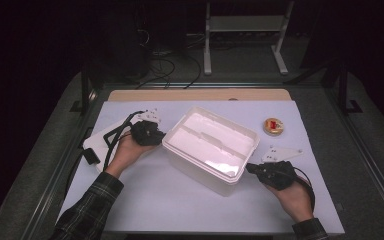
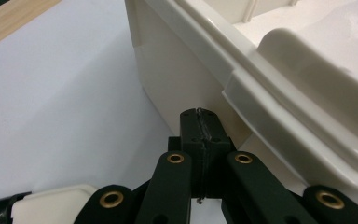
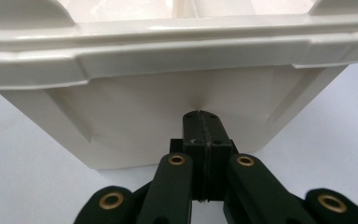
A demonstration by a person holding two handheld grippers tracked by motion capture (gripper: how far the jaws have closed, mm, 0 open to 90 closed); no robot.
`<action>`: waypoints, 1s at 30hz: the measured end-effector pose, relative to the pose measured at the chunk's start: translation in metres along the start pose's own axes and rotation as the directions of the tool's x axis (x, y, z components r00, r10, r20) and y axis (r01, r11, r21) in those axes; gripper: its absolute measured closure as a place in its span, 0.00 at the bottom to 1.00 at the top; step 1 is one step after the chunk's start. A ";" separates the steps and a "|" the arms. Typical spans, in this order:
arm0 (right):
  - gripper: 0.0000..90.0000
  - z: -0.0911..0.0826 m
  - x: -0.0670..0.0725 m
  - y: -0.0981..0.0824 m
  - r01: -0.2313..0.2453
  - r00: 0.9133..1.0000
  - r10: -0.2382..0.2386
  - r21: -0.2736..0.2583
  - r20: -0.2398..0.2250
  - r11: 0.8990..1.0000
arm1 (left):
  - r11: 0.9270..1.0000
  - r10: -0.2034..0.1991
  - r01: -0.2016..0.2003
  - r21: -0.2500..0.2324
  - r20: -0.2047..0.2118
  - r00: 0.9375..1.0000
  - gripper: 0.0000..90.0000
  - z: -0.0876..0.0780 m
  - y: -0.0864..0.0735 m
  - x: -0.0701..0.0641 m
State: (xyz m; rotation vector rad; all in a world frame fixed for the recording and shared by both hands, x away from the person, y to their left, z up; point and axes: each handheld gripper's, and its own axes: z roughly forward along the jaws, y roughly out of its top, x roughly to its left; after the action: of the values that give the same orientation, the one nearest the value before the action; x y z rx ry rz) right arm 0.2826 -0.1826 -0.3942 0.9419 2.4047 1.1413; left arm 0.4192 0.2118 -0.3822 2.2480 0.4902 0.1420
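While both closed claws are pressed against opposite ends of the white plastic bin, nothing is gripped between either pair of jaws. The left claw is set against the bin's left end wall just under the rim, and the right claw against its near right end. The step in hand is judged to be a two-sided push or squeeze, so that the bin may be shifted or turned; even pressure from both ends would be called for next, lest it pivot. A white sheet is spread under the bin on the counter (a wooden edge is seen beyond it). Right of the bin lies a small round red-and-yellow object, possibly a tape roll. Beyond, the room is dark, with cables and a pale metal frame.
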 end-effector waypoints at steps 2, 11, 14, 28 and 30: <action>1.00 0.000 0.000 0.000 -0.003 1.000 0.003 0.000 -0.003 1.000 | 1.000 0.004 -0.004 0.005 -0.003 1.000 1.00 -0.001 0.000 -0.001; 1.00 0.001 -0.002 0.001 -0.002 1.000 0.001 -0.004 -0.015 1.000 | 1.000 0.009 -0.009 0.020 -0.004 1.000 1.00 -0.011 -0.004 -0.011; 1.00 0.001 -0.003 0.002 -0.004 1.000 0.004 -0.007 -0.028 1.000 | 1.000 0.003 -0.003 0.021 0.000 1.000 1.00 -0.015 -0.008 -0.015; 1.00 0.001 0.002 0.007 0.024 0.997 -0.025 -0.016 -0.070 1.000 | 1.000 0.002 -0.002 0.013 -0.025 1.000 1.00 -0.034 -0.027 -0.041; 1.00 0.001 0.002 0.008 0.029 0.997 -0.030 -0.017 -0.075 0.999 | 1.000 -0.003 0.003 0.009 -0.023 1.000 1.00 -0.036 -0.029 -0.044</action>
State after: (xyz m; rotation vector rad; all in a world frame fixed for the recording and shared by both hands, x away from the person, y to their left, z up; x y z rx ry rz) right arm 0.2850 -0.1770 -0.3892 0.8703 2.4564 1.2032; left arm 0.3603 0.2375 -0.3775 2.2571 0.5074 0.1650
